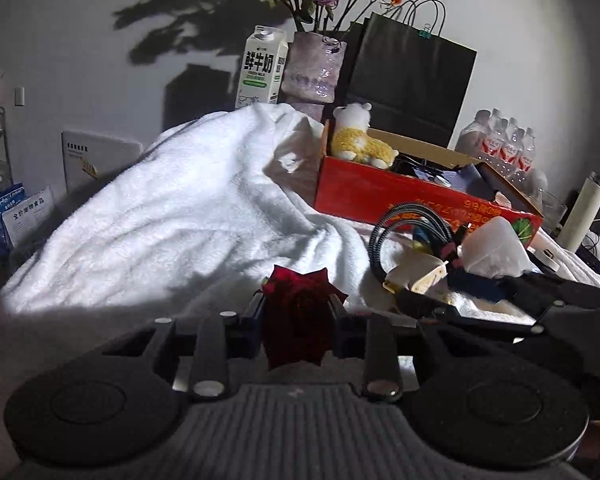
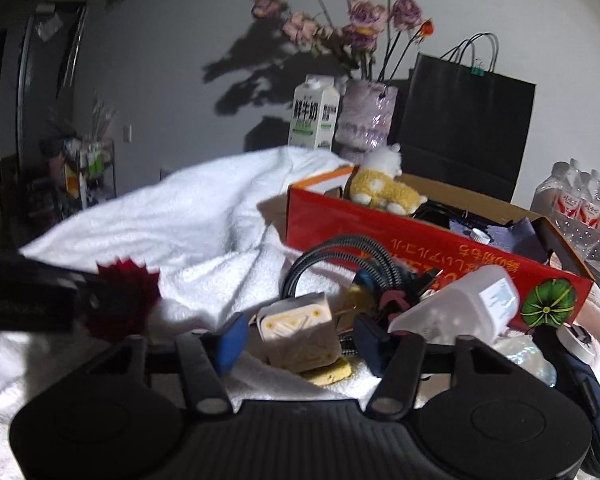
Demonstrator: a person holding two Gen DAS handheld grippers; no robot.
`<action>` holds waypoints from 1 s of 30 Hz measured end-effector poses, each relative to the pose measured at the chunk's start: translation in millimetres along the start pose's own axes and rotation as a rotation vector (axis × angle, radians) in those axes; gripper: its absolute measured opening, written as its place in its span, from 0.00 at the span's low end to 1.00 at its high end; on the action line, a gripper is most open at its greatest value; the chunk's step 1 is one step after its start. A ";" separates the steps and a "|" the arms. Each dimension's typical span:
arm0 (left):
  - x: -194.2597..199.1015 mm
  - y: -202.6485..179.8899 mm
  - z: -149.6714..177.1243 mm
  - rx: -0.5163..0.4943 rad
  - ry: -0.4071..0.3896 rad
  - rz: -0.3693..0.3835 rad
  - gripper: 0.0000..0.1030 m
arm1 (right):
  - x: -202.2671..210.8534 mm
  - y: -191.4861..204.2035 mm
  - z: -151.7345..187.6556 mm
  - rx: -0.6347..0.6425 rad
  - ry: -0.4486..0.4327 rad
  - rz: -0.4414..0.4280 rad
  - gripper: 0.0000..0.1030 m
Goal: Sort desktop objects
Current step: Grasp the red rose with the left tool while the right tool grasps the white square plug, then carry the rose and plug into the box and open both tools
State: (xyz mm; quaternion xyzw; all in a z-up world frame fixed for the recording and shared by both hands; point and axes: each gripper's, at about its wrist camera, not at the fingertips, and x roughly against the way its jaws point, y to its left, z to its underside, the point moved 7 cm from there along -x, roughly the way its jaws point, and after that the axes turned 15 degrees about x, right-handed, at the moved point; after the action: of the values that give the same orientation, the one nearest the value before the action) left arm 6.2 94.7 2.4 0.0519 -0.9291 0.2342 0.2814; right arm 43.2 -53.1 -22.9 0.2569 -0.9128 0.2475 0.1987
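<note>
Left tongs (image 1: 299,312) clamp dark red rose head (image 1: 298,316), pads pressing both its sides, above white towel (image 1: 160,216) draped over table. My right tongs (image 2: 296,334) sit partly closed around cream charger block (image 2: 298,330); blue fingers (image 2: 232,336) flank it, contact unclear. Charger rests on towel amid tangle of braided cables (image 2: 340,268), white plastic bottle (image 2: 460,304) beside it. Red cardboard box (image 1: 420,196) behind, yellow plush toy (image 1: 360,140) at its corner. Milk carton (image 1: 262,68), vase (image 1: 314,68), black bag (image 1: 412,80) along wall.
</note>
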 end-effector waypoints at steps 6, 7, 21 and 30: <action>-3.7 -4.3 9.2 -0.011 0.026 0.013 0.30 | -11.1 10.9 -1.5 0.110 0.067 0.059 0.41; -2.2 -5.8 10.5 -0.017 0.023 0.016 0.30 | -12.5 13.6 -2.0 0.135 0.074 0.072 0.39; 49.9 -43.1 26.4 -0.102 -0.021 0.086 0.30 | 92.9 -8.5 3.4 0.017 -0.041 0.180 0.39; 87.5 -90.9 58.7 -0.226 -0.032 0.178 0.30 | 189.1 -34.5 55.7 -0.140 -0.081 0.287 0.39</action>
State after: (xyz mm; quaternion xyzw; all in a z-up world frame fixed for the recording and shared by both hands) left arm -75.6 -9.9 44.2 -0.0589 -0.9549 0.1510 0.2488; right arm -99.6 -179.8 37.3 0.1194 -0.9624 0.1986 0.1418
